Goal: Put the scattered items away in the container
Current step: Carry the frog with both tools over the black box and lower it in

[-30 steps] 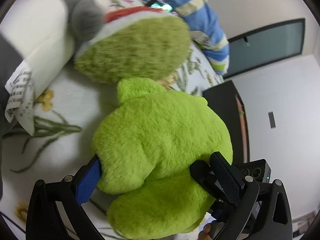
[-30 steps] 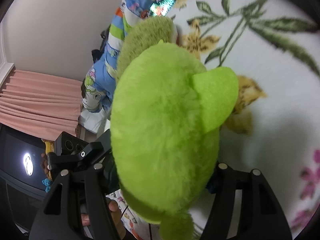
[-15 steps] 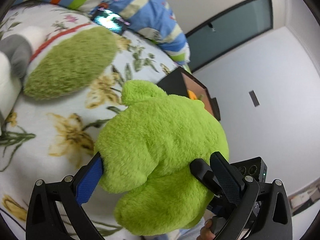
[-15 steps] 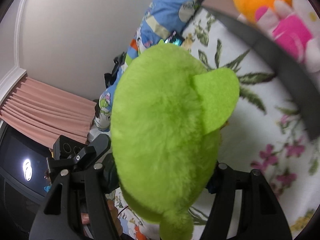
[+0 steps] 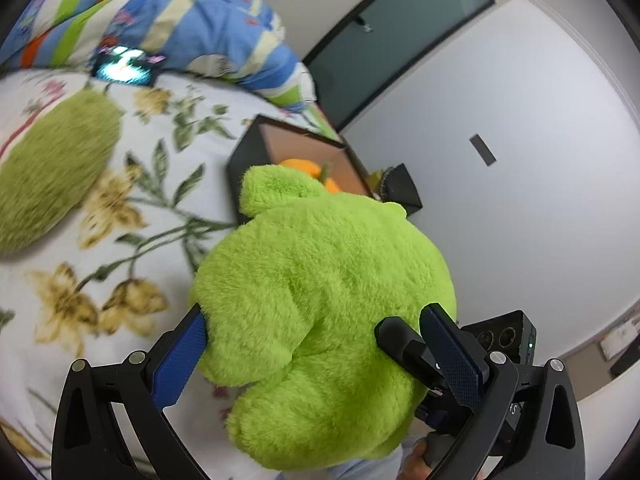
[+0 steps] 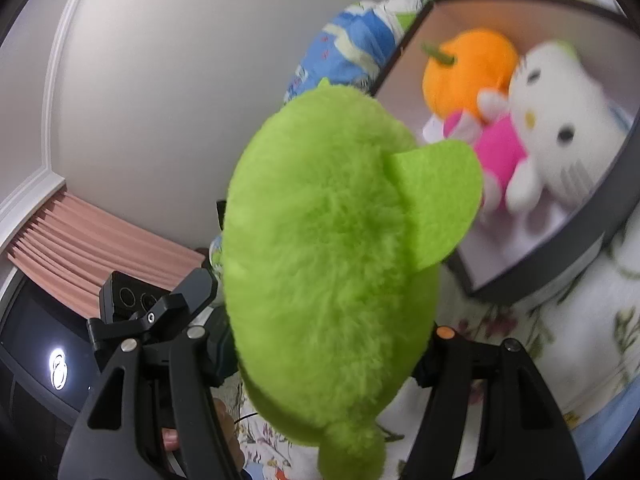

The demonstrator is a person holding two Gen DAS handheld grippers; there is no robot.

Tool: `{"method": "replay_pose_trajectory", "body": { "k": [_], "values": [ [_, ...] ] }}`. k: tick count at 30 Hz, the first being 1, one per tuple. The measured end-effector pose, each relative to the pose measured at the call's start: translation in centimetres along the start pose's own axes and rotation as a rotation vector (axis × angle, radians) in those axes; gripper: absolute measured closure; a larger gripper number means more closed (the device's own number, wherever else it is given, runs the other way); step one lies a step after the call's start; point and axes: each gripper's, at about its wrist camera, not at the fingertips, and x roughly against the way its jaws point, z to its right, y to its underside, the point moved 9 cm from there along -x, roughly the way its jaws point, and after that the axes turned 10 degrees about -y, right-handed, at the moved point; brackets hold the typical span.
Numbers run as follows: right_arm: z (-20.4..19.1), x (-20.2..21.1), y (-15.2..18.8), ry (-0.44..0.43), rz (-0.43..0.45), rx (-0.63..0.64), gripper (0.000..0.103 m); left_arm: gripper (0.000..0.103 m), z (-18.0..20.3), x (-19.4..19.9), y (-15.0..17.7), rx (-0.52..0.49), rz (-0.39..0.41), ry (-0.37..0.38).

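A bed with a white sheet [image 5: 168, 184] printed with green leaves and yellow flowers fills the scene, set against pale walls; a dark window [image 5: 404, 28] shows behind it in the left wrist view and a pink curtain [image 6: 92, 248] in the right wrist view. A blue striped quilt [image 5: 168, 28] is bunched at the far end of the bed, with a lit phone [image 5: 126, 66] lying at its edge.

A bright green plush toy [image 5: 324, 304] is lifted clear of the sheet between both tools. The left gripper [image 5: 320, 344] pinches its lower body, the blue pads [image 5: 180, 356] sunk into the fur on either side. The right gripper [image 6: 320, 328] clamps the same toy from the other side, its fingers buried in the fur, with the toy's flat green ear [image 6: 436, 200] sticking out toward the box.

The black box [image 6: 600, 208] with a pale lining sits on the sheet just beyond the green toy. Inside it lie an orange plush fruit [image 6: 468, 68] and a white cat plush in a pink outfit [image 6: 560, 120], touching each other. A darker, olive-green plush [image 5: 52, 168] lies on the sheet well to the left.
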Motion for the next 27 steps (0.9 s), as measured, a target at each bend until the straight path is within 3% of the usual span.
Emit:
{"method": "replay_pose_trajectory", "body": {
  "k": [8,15,24,27],
  "values": [
    [0.7,3.6,-6.8,0.026,0.080,0.034,0.038,0.001,6.7,-4.2,-3.8,-0.098,0.019,0.029],
    [4.7,4.9,-11.4,0.108,0.107,0.006,0.038,0.001,10.2,-10.2,-3.5,-0.198,-0.021,0.006],
    [8.0,3.6,-11.8,0.192,0.049,0.022,0.042,0.002,9.3,-13.0,-3.4,-0.152,-0.062,-0.007],
    [8.5,2.7,-11.9,0.251,0.018,0.043,0.035,0.002,8.2,-12.6,-3.5,-0.122,-0.071,-0.003]
  ]
}}
